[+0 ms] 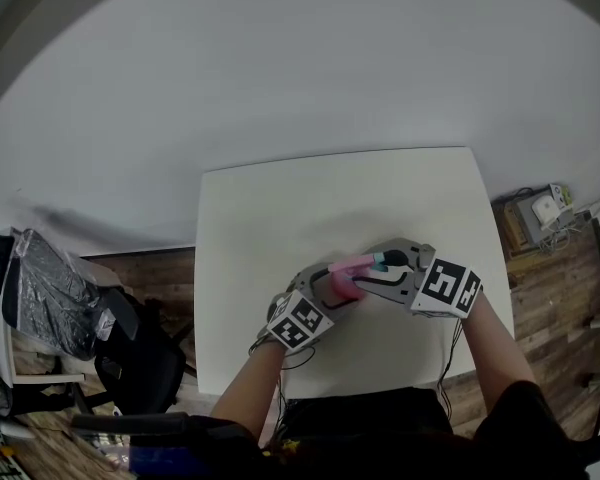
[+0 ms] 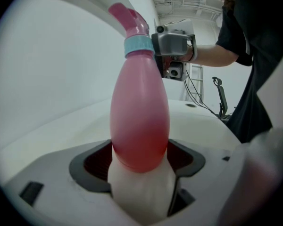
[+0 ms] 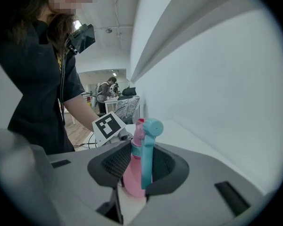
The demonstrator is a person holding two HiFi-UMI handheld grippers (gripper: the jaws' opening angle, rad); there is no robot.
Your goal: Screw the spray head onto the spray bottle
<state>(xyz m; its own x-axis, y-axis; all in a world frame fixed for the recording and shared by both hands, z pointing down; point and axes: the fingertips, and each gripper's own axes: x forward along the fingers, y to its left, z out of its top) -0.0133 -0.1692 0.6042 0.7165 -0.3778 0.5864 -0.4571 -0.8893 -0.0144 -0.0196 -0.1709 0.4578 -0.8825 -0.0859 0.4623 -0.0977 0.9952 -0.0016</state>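
A pink spray bottle (image 1: 342,284) is held over the white table (image 1: 270,208), near its front edge. My left gripper (image 1: 325,296) is shut on the bottle's lower body (image 2: 139,121), which fills the gap between its jaws. A teal collar (image 2: 138,45) rings the neck, and the pink spray head (image 2: 129,17) sits on top. My right gripper (image 1: 385,266) comes in from the right. Its jaws are shut on the spray head (image 3: 136,171), with the teal trigger (image 3: 147,154) against one pad. In the left gripper view the right gripper's body shows just behind the collar.
A chair with a silvery cover (image 1: 50,298) and a black chair (image 1: 140,353) stand on the wooden floor left of the table. A box with electronics and cables (image 1: 540,213) lies to the right. Another person (image 3: 106,91) stands far back in the room.
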